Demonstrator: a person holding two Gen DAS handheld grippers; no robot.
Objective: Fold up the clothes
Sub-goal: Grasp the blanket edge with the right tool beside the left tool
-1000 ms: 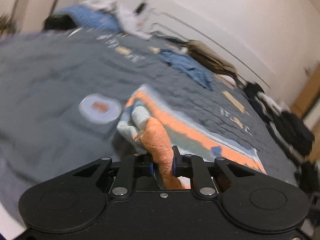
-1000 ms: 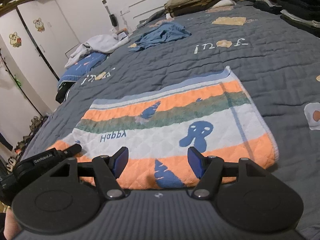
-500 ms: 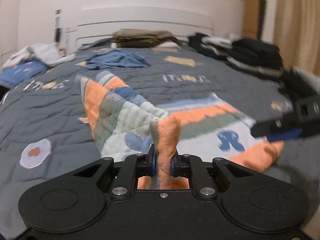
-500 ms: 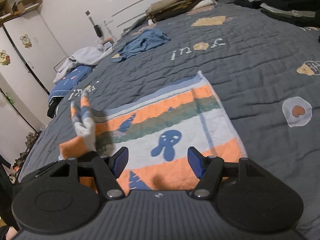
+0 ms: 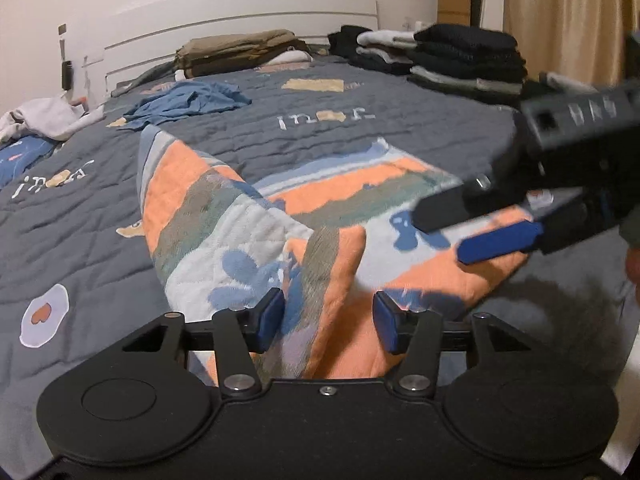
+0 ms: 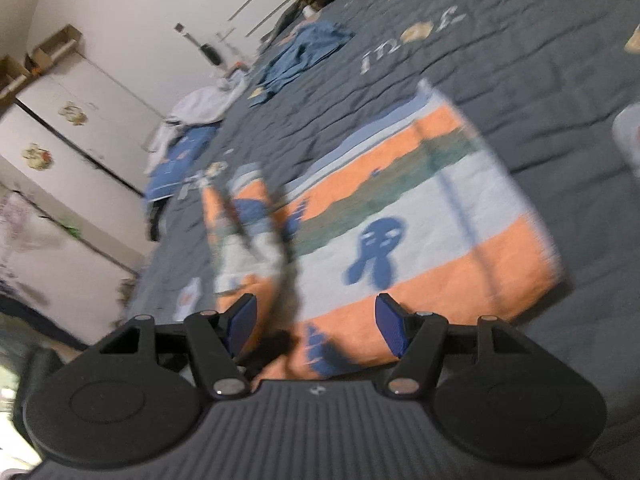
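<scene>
Grey quilted bedspread [image 5: 360, 136] fills both views, printed with pale lettering and small egg patches. Only the left wrist view shows the white headboard [image 5: 240, 16], the stack of dark folded clothes [image 5: 468, 60] at the far right and the tan folded pile [image 5: 240, 52] beside it; only the right wrist view, heavily blurred, shows the white wardrobe doors [image 6: 72, 132] with small stickers. Both catch the crumpled blue garment [image 5: 188, 102] near the head of the bed.

Spread on the bedspread lies the striped towel [image 5: 360, 196] — orange, green, white and blue bands with blue figures. Its left part is lifted and doubled over toward the middle, standing up in a loose ridge.

Close to the left camera, the left gripper [image 5: 328, 318] has its jaws opening, the towel's raised orange edge between them; the blue pads no longer press on it. From the right of the left wrist view the right gripper [image 5: 472, 224] reaches in above the towel's near right corner — jaws apart, nothing between them.
</scene>
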